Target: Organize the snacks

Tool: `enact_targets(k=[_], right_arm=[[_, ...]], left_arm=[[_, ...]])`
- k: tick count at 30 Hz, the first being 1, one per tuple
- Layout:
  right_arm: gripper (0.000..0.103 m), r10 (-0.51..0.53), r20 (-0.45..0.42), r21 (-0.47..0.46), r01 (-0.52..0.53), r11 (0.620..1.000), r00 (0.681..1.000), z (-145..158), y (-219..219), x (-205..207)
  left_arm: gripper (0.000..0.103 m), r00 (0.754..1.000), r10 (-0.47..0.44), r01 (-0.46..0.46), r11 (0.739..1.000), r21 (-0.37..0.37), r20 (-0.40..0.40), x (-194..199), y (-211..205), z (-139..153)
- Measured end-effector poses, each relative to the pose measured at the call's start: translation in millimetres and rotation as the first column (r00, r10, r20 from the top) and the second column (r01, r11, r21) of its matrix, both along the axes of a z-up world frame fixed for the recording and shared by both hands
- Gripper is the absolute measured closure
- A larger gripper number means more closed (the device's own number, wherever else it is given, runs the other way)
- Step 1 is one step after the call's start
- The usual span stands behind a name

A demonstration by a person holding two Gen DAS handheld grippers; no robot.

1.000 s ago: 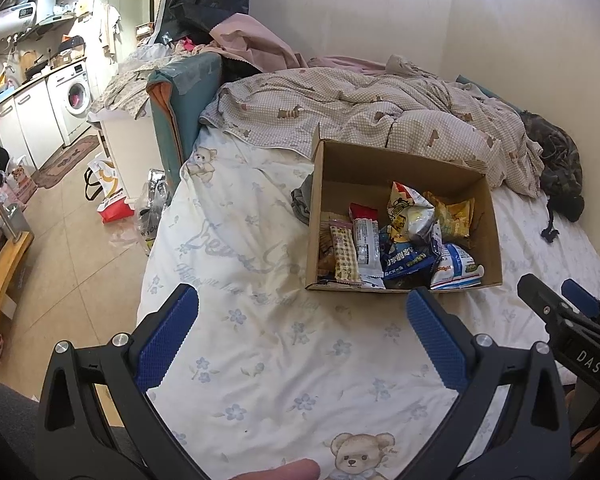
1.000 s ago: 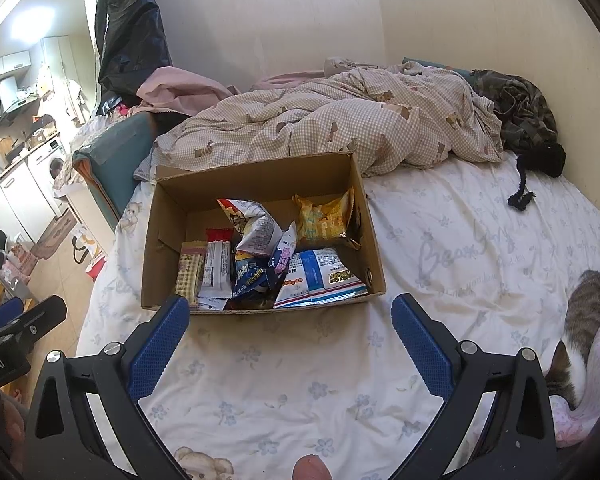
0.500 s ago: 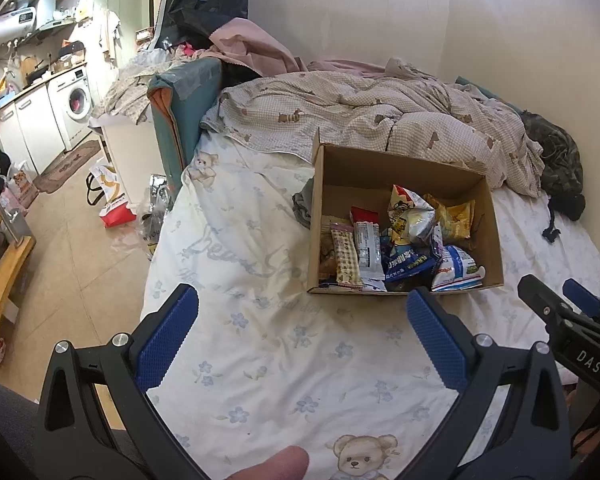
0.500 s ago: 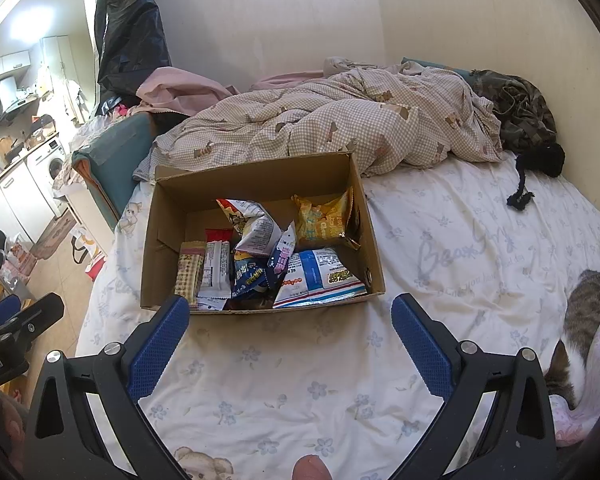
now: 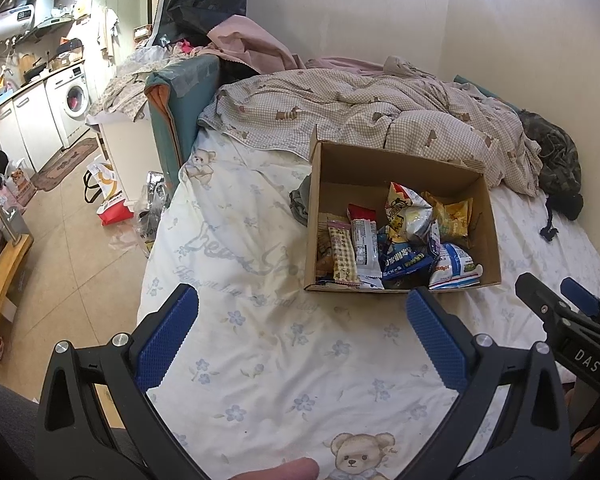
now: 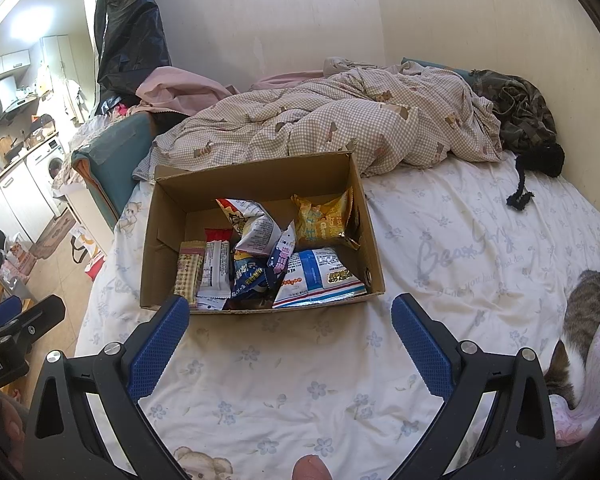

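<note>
An open cardboard box (image 5: 493,240) (image 6: 168,216) sits on the bed and holds several snack packets: a yellow bag (image 6: 324,220), a white crumpled bag (image 6: 256,226), a blue-and-white bag (image 6: 320,276), a dark blue bag (image 5: 404,258) and slim bars (image 5: 342,252) at its left. My left gripper (image 5: 300,332) is open and empty, above the sheet, short of the box and to its left. My right gripper (image 6: 290,336) is open and empty, just short of the box's near wall. Each gripper shows at the edge of the other's view.
The bed has a white flowered sheet (image 6: 440,248) and a rumpled checked duvet (image 6: 340,132) behind the box. A cat (image 6: 584,308) lies at the right by pink fabric. Dark clothes (image 6: 520,116) lie at the far right. The floor and kitchen (image 5: 52,112) are to the left.
The left wrist view has shifted slightly, so the box sits a little lower and further right. The right gripper has hardly moved. Both stay open.
</note>
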State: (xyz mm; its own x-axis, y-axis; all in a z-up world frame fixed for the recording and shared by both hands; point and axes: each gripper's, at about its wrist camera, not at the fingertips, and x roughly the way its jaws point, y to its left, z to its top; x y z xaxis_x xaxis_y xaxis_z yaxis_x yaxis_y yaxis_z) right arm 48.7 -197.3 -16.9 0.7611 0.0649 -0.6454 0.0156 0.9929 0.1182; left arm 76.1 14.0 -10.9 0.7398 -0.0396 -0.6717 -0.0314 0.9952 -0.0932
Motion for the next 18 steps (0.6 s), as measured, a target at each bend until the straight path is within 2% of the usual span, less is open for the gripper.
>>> enact_targets(k=[18], right_arm=[[0.0,0.016,0.0,0.012,-0.016,1.0,1.0,0.0,2.6,-1.8]], left_arm=[[0.0,1.0,-0.004,0.004,1.0,-0.01,0.002,-0.6,-1.7,-0.6]])
